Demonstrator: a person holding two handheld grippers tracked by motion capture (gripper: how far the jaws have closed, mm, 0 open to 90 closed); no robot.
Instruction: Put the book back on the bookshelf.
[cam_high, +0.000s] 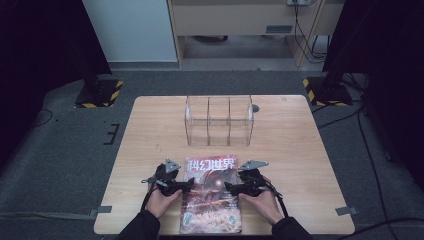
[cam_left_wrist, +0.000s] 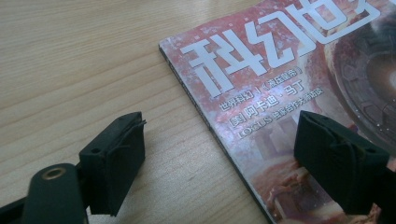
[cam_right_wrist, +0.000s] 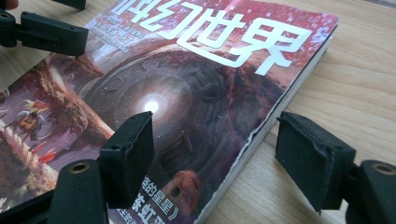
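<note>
On the wooden table (cam_high: 290, 135) amid grey carpet (cam_high: 65, 145), both hand-held grippers straddle the magazine (cam_high: 210, 200), jaws apart.

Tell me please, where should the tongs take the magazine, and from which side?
Probably at its long side edges. The magazine lies flat on the table, so only its thin edges offer a hold. Left tongs straddle the spine edge, right tongs the page edge, both open.

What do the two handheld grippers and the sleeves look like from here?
Both the left gripper and right gripper are black, each with two blocky padded jaws, a grey three-cornered plate on top and a trailing black cable. The person wears dark sleeves.
</note>
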